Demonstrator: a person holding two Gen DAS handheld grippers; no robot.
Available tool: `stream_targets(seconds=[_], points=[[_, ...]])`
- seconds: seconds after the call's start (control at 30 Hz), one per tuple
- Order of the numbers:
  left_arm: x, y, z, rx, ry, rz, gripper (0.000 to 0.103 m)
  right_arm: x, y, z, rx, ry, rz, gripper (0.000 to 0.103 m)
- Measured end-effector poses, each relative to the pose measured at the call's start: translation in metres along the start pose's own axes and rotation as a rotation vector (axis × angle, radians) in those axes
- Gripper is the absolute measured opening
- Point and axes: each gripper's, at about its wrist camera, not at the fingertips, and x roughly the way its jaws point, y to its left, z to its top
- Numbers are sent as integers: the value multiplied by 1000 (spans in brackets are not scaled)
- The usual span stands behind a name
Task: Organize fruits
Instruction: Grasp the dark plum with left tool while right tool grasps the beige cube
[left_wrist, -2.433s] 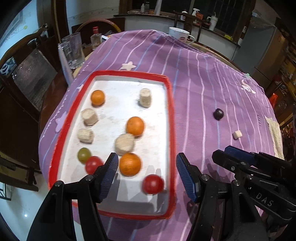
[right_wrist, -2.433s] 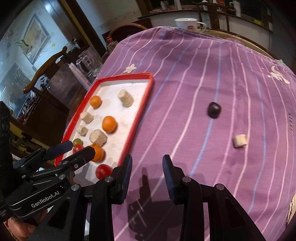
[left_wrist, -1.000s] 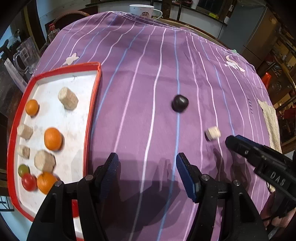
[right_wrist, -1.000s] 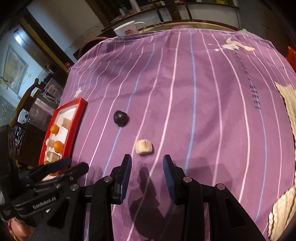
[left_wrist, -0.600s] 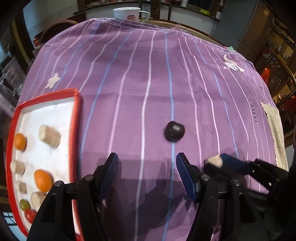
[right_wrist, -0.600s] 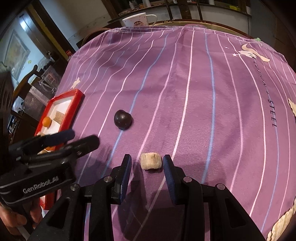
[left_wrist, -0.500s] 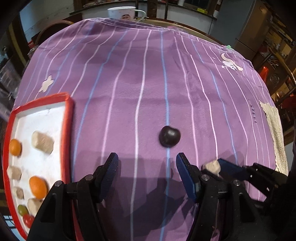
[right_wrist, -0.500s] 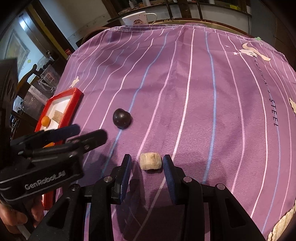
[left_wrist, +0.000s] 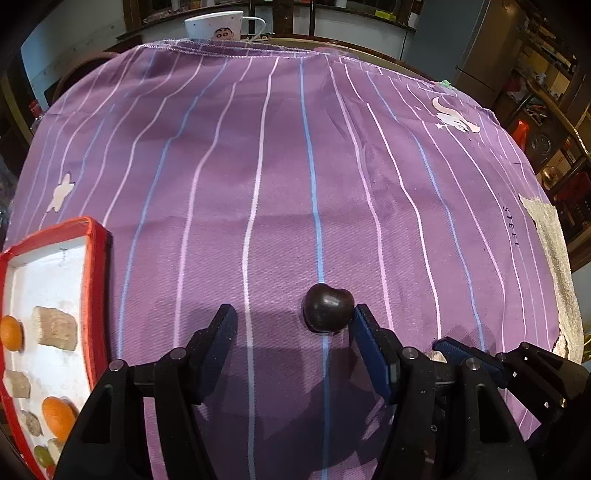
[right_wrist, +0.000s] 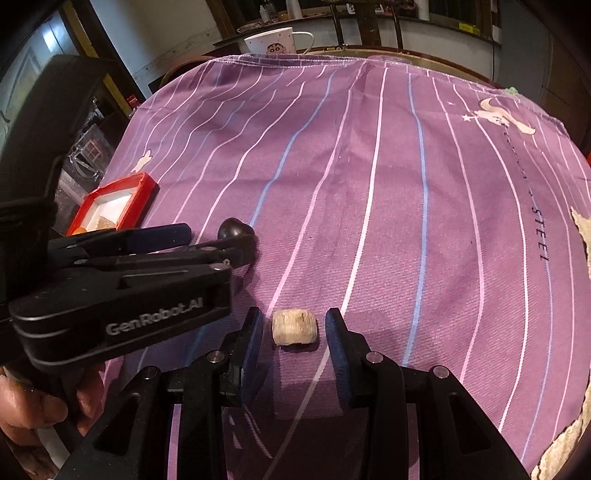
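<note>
Plum (left_wrist: 328, 312) sits off-centre against the open left tool's (left_wrist: 291, 332) right finger, while the chunk (right_wrist: 294, 327) lies centred, untouched, in the open right tool (right_wrist: 294, 338).

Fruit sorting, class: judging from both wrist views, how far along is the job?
Done: several oranges and tan chunks already lie in the red tray. In hand: nothing gripped yet. The open left gripper sits by the dark plum, which is near its right finger; the open right gripper straddles the tan chunk on the purple cloth. Left: grasp both and carry them to the tray.
</note>
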Motion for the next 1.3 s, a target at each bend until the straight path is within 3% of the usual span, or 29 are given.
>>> stream_targets(seconds=[0.43, 0.47, 0.6, 0.77, 1.07, 1.3], points=[[3, -5, 2, 0, 3, 39, 64, 2, 10, -2, -43, -23, -57, 38], [3, -6, 1, 4, 2, 43, 61, 2, 10, -3, -47, -23, -57, 38], [-2, -11, 0, 11, 2, -15, 23, 2, 11, -3, -52, -23, -64, 36], [-10, -14, -5, 14, -10, -7, 23, 1, 4, -3, -21, -21, -48, 27], [-28, 7, -18, -81, -25, -37, 23, -7, -7, -7, 41, -12, 1, 26], [-42, 9, -28, -97, -35, -44, 23, -13, -7, -11, 52, -6, 13, 26]])
